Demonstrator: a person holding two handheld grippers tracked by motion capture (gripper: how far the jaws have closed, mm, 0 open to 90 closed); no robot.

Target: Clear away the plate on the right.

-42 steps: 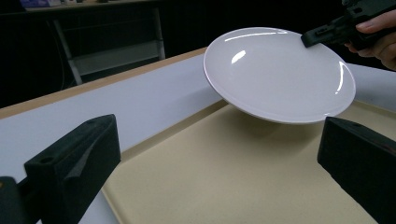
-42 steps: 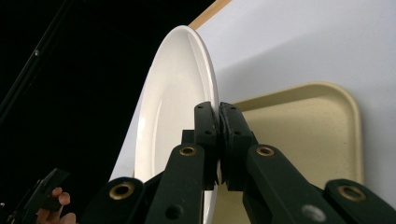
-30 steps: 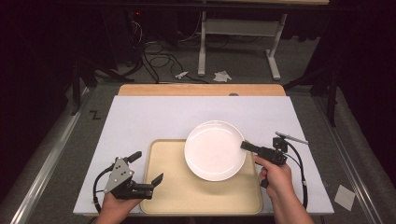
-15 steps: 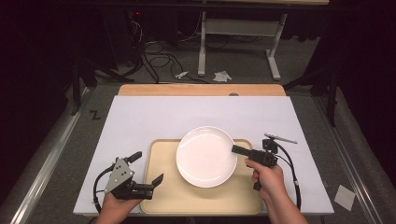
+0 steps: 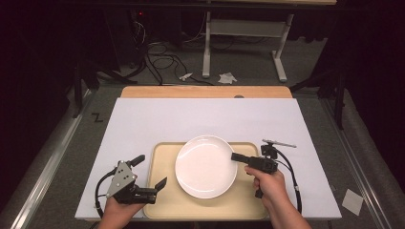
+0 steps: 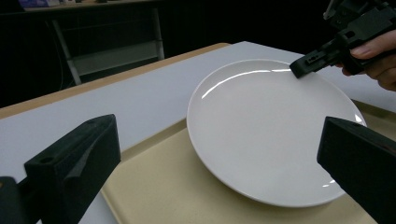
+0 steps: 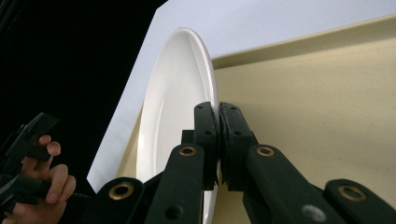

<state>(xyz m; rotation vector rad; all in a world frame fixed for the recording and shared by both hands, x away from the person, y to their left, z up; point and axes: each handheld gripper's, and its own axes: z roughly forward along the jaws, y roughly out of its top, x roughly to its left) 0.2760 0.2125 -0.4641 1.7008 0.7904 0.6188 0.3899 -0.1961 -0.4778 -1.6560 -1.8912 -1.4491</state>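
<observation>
Here, right tongs (image 5: 235,156) pinch plate (image 5: 205,166) over tray (image 5: 162,200); left tongs (image 5: 149,172) spread.

The plate (image 5: 205,165) lies over the tray (image 5: 165,202), on the table (image 5: 200,117).

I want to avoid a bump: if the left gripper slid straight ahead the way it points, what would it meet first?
Probably the white plate on the tray; its open jaws frame it, though depth is unclear.
</observation>
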